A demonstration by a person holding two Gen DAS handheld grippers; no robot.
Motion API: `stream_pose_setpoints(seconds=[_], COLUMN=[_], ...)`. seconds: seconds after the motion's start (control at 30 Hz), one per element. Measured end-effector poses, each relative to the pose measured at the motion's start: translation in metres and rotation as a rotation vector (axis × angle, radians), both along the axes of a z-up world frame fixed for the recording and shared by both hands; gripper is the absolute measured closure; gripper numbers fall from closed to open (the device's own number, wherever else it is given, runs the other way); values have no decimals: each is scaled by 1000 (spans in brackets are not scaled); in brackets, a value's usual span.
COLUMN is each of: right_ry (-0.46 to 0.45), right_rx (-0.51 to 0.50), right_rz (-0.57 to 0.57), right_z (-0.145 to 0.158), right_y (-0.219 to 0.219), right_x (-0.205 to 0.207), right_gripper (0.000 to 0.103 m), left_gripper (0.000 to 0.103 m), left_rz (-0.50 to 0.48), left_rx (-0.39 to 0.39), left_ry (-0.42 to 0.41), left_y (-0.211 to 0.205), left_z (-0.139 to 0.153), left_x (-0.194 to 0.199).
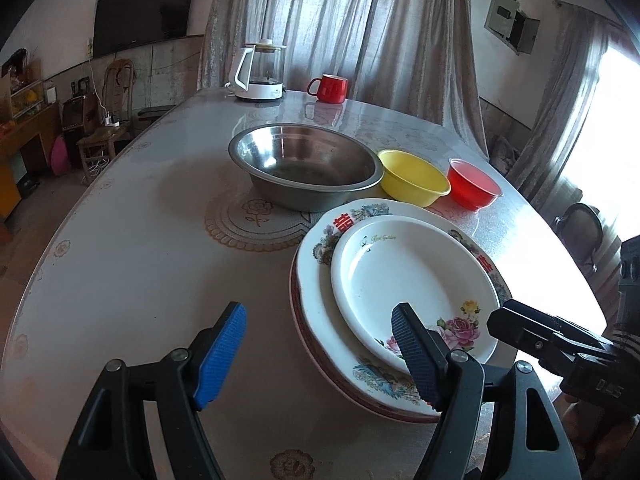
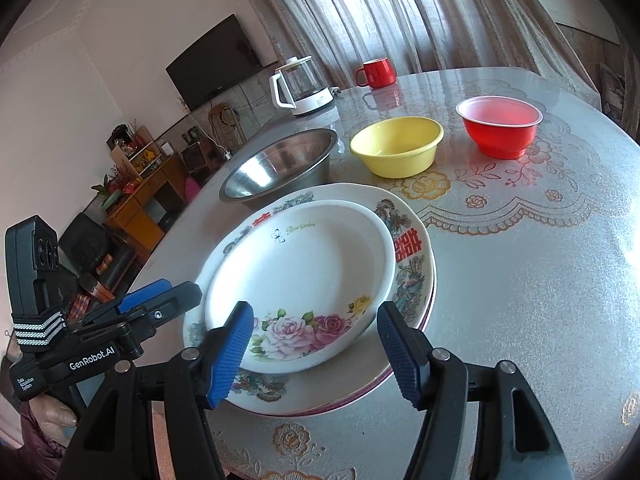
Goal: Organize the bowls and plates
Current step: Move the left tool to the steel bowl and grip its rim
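A white rose-patterned plate [image 1: 416, 284] [image 2: 300, 280] lies on top of a larger patterned plate [image 1: 320, 276] [image 2: 412, 248], with a red-rimmed plate under them, near the table's front edge. Behind stand a steel bowl [image 1: 304, 164] [image 2: 276, 164], a yellow bowl [image 1: 412, 176] [image 2: 396, 144] and a red bowl [image 1: 472, 182] [image 2: 500, 124]. My left gripper [image 1: 320, 354] is open and empty, at the stack's left front; it also shows in the right wrist view [image 2: 160, 296]. My right gripper [image 2: 316, 352] is open and empty, its jaws either side of the top plate's near rim; it also shows in the left wrist view [image 1: 536, 332].
A glass kettle [image 1: 262, 72] [image 2: 302, 86] and a red mug [image 1: 329, 88] [image 2: 377, 72] stand at the far edge of the round table [image 1: 140, 240] [image 2: 520, 280]. Curtains hang behind. Chairs, a cabinet and a wall TV are to the left.
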State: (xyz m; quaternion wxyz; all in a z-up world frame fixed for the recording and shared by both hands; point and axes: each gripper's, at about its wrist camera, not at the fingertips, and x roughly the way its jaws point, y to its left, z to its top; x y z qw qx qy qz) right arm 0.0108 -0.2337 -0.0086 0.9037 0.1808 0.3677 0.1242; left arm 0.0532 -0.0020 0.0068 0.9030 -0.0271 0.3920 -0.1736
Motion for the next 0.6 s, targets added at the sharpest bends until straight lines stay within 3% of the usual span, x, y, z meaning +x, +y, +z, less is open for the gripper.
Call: stream_pose_setpoints(seconds=[0.6], right_ry=[4], right_rx=[-19], right_rz=[13], right_z=[7], right_y=[2], right_x=[15], right_gripper=[31], left_gripper=[27], left_rz=[38], left_rx=[-15], left_ry=[56], left_y=[13], left_z=[-10], left_x=[7])
